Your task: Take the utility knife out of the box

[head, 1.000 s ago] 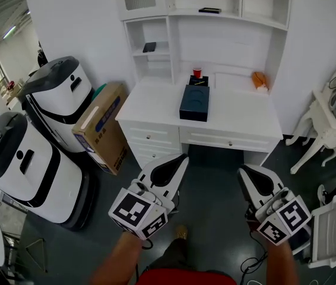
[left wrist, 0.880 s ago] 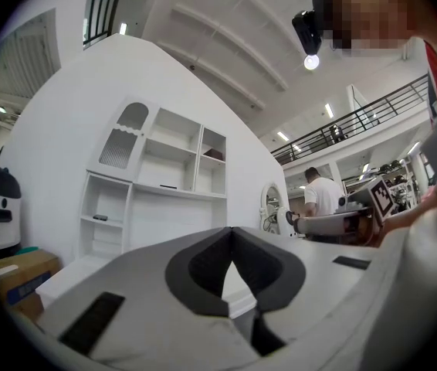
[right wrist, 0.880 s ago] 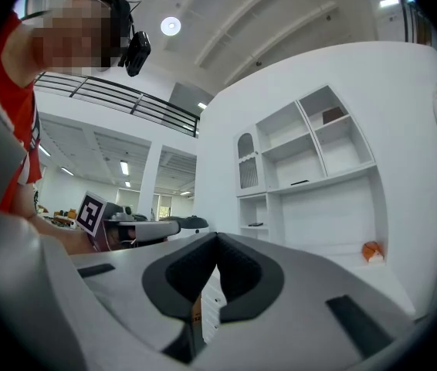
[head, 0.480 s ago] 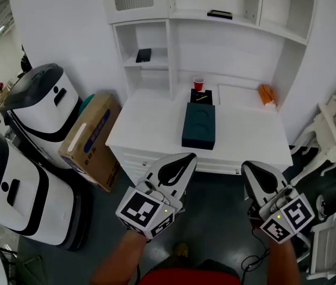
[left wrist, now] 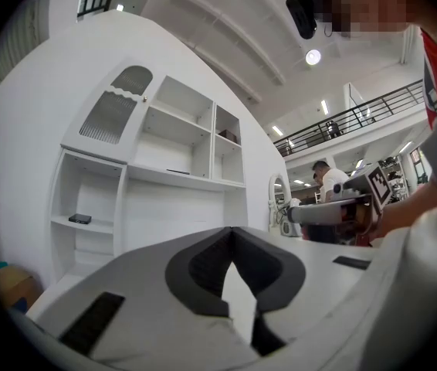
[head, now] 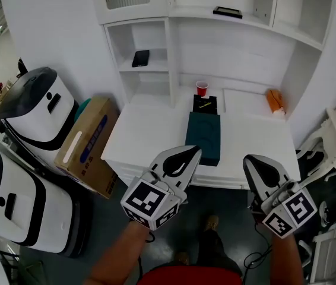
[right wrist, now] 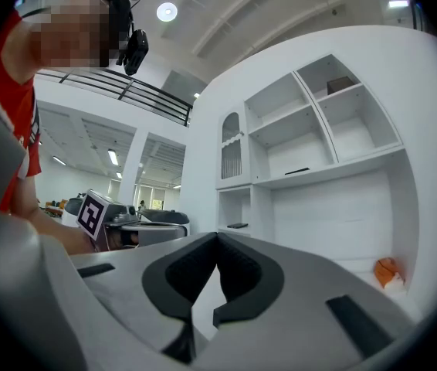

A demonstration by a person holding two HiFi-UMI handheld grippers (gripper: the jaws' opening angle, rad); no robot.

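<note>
A dark teal box (head: 202, 136) lies closed in the middle of the white desk (head: 138, 138). Behind it sits a small black open box (head: 205, 104) with a thin yellow item inside; I cannot tell whether that is the knife. My left gripper (head: 193, 152) is level at the desk's front edge, its tip just before the teal box, shut and empty. My right gripper (head: 252, 159) is beside it, further right, also shut and empty. In the left gripper view the left gripper (left wrist: 232, 230) faces the shelves, and so does the right gripper (right wrist: 218, 236) in the right gripper view.
A red cup (head: 202, 88) and an orange object (head: 275, 100) stand at the desk's back. A black device (head: 140, 58) lies on a left shelf. A cardboard box (head: 88, 144) and two white robots (head: 34, 108) stand left of the desk, white furniture (head: 328, 153) on the right.
Both grippers and my head have come forward to the desk. The teal box, far ahead a second ago, now lies just beyond the left gripper's tip. Both pairs of jaws stayed shut.
</note>
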